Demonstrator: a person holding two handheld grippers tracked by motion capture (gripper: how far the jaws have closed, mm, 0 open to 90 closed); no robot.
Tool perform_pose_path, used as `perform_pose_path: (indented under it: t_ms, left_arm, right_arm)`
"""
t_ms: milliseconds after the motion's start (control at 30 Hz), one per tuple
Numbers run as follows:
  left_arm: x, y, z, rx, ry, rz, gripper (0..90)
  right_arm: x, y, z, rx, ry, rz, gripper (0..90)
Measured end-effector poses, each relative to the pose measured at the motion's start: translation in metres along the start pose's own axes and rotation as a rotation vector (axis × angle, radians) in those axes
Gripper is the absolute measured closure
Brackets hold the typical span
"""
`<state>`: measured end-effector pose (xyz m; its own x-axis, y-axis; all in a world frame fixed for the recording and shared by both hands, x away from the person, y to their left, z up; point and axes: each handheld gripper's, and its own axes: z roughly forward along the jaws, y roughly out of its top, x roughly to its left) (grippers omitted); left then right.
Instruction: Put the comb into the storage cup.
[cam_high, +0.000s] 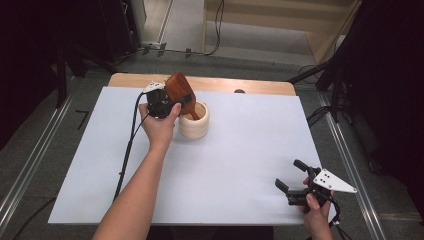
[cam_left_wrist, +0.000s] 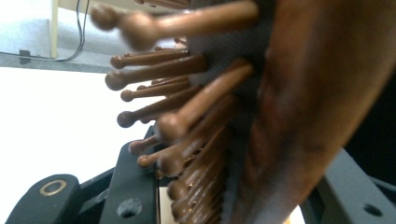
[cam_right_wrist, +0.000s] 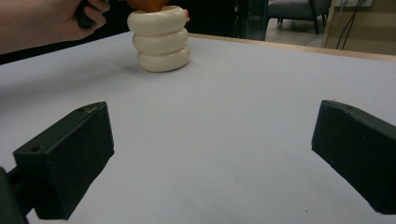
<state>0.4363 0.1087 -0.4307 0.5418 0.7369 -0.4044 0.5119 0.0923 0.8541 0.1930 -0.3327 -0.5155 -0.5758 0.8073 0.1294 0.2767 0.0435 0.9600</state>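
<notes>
Hairbrush (cam_high: 180, 90), brown wood with knobbed bristles: upper middle of the high view, tilted, handle end down inside the cream ribbed cup (cam_high: 194, 122). My left gripper (cam_high: 161, 103) is clamped on the brush head, bristles close up in its own view (cam_left_wrist: 187, 116). My right gripper (cam_high: 295, 177): lower right of the high view, jaws wide apart over bare white table (cam_high: 240, 160), holding nothing.

Both arms are bare, no sleeves. Each black two-jaw gripper (cam_high: 161, 103) trails a black cable; the right gripper (cam_high: 295, 176) wears a grey three-cornered plate with small holes.
</notes>
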Motion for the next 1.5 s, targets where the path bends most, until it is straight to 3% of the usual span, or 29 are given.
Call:
perform_pose_path:
  t_ms: [167,433,600,733,900,1167,1500]
  left_arm:
    - [0.006,0.000,0.000,0.000,0.000,-0.020,52.0]
    - [0.006,-0.001,-0.003,-0.015,0.048,0.022,42.5]
    - [0.004,-0.002,-0.004,-0.011,0.070,0.061,31.1]
    - [-0.001,-0.003,-0.004,-0.002,0.099,0.109,17.0]
    - [0.000,-0.001,-0.007,-0.007,0.118,0.106,7.0]
    - [0.005,0.002,-0.011,-0.008,0.114,0.106,5.6]
    - [0.003,0.000,-0.015,-0.024,0.122,0.135,0.0]
  right_arm:
    - [0.000,0.000,0.000,0.001,-0.001,-0.004,0.0]
    - [0.000,0.000,0.000,0.000,0.001,0.001,0.0]
    - [0.000,0.000,0.000,0.002,0.003,-0.001,0.0]
    - [0.000,0.000,0.001,0.002,0.002,-0.003,0.0]
    - [0.000,0.000,0.001,0.003,0.002,-0.003,0.0]
    - [0.000,0.000,0.001,0.006,0.002,-0.005,0.0]
    - [0.000,0.000,0.001,0.007,0.000,-0.006,0.0]
